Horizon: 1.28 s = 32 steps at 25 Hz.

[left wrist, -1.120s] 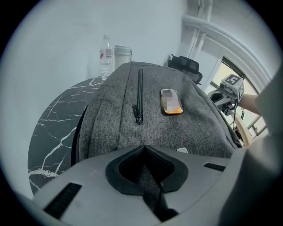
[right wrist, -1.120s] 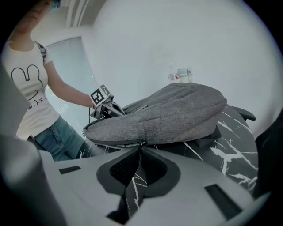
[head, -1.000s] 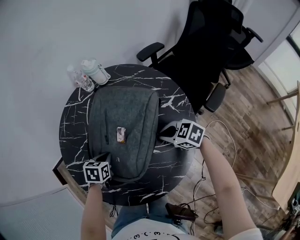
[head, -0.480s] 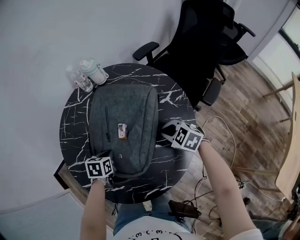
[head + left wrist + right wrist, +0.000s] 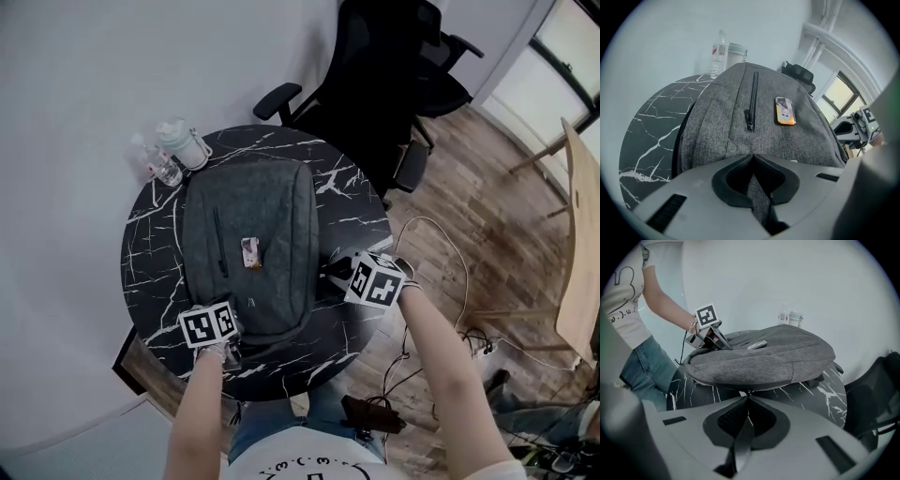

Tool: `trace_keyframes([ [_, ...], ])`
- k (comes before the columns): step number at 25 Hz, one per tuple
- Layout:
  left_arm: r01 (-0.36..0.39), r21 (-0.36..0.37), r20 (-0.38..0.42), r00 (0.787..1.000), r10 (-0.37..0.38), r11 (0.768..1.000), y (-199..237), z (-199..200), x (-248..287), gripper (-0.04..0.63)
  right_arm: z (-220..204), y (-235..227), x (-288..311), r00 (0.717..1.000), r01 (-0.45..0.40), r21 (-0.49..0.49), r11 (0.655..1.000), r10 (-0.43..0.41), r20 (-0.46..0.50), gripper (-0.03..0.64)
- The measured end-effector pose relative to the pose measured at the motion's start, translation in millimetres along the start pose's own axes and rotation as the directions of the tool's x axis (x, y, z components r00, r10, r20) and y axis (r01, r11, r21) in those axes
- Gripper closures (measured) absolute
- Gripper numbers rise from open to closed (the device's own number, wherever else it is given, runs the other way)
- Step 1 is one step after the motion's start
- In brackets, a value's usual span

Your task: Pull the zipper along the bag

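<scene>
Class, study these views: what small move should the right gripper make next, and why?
Probably draw the zipper pull along the backpack's side toward its near end: the right gripper is shut on the pull at that edge, while the left gripper pinches the near-end fabric, bracing the backpack.

Round black marble-look tabletop, white veins. Clear plastic bottle and lidded tumbler stand upright just beside each other at its far-left edge, near the white wall. Black office chair at the far-right edge, on wood floor with a loose cable.
</scene>
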State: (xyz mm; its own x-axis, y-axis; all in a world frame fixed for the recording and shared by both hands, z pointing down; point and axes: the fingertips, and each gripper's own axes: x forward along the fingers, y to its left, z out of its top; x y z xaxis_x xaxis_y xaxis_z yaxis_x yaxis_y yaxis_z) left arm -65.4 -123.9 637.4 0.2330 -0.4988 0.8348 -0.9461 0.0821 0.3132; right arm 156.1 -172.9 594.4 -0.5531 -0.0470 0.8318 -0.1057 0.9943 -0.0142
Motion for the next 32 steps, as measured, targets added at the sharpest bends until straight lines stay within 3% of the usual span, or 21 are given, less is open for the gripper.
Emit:
trace_keyframes([
  [12,0.031,-0.017,-0.011,0.999,-0.031,0.999,-1.2,-0.2,2.0,0.577,3.3,63.2,-2.0,0.998,0.06,0.152,0.987,-0.056,-0.029,0.557],
  [32,0.062,0.031,-0.004,0.998,-0.062,0.998,-5.9,-3.4,1.8,0.577,39.9,148.3,-6.6,0.992,0.08,0.41,0.909,-0.111,0.053,0.549],
])
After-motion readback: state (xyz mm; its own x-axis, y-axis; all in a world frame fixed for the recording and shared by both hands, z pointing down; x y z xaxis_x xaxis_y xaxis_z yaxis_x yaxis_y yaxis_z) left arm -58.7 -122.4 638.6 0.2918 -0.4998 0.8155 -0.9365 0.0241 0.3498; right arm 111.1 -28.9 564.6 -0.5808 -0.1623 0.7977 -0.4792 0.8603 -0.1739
